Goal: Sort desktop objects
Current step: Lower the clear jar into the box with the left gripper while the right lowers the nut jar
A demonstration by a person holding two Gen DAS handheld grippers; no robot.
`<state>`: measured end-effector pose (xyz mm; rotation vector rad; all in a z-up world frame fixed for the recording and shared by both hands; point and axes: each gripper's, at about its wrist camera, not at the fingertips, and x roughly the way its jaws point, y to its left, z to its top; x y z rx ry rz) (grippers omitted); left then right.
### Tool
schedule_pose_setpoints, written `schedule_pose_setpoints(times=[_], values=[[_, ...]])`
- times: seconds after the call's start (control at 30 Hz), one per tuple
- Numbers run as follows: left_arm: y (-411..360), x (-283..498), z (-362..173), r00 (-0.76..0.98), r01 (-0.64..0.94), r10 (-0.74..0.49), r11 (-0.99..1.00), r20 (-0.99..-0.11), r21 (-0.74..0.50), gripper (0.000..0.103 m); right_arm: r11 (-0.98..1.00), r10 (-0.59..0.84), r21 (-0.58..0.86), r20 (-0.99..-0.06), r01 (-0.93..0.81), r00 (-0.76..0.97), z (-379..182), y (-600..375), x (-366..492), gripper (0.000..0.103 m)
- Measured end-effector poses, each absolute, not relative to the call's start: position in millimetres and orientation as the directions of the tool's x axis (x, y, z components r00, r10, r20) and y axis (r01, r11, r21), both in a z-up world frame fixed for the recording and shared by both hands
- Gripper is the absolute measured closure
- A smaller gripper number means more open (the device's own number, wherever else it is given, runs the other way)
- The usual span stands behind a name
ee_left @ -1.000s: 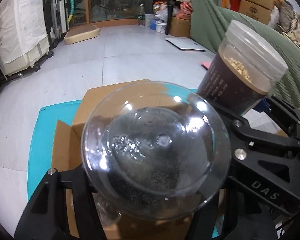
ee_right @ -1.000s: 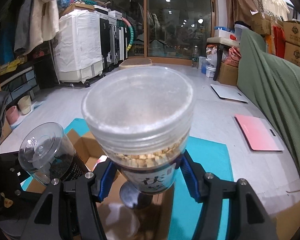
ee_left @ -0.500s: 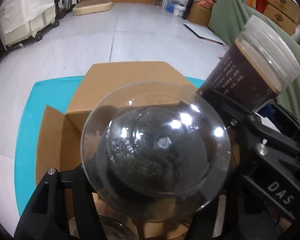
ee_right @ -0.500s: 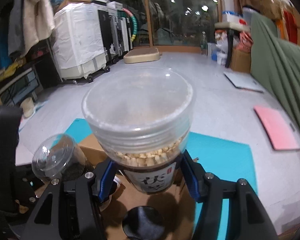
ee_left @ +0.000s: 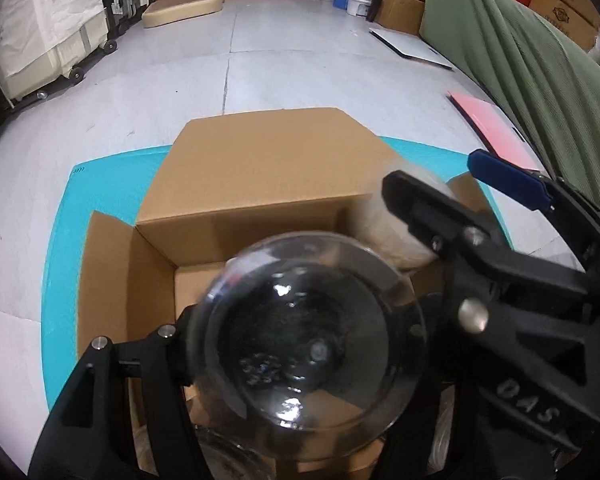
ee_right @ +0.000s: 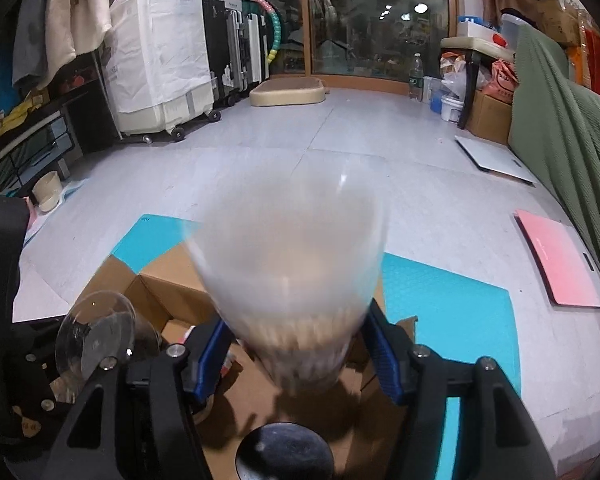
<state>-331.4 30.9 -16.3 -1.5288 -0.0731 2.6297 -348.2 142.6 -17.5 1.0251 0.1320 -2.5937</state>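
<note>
Right now my left tool pinches a clear-lidded jar of dark grains, its black fingers pressed against both sides, and the jar hangs low inside the open cardboard box. Just beside it, my right tool has its blue-padded fingers on either side of a second jar with pale pieces under a frosted lid; that jar is blurred, so I cannot tell whether they grip it. It sits over the same box, above a round black lid lying inside. The box rests on a teal mat spread over the grey floor. A pink folder lies on the floor to the right, near a green cloth.
</note>
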Motion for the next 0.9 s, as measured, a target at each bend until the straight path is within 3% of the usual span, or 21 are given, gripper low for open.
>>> schedule_pose_setpoints(times=[0.07,0.33,0.9], values=[[32,-332,-12,-0.501,-0.062,0.106,-0.994,-0.859,-0.087,0.037,-0.937,-0.279,0.035,-0.671,0.346,-0.687,-15,144,-348,0.027],[42,-324,1,-0.517,-0.081,0.104,-0.994,-0.850,-0.072,0.029,-0.942,-0.274,0.037,-0.659,0.334,-0.700,-2,152,-347,0.027],[49,-294,56,-0.601,-0.109,0.117,-0.992,-0.791,-0.064,0.027,-0.957,-0.232,0.000,-0.599,0.289,-0.766,43,165,-321,0.021]])
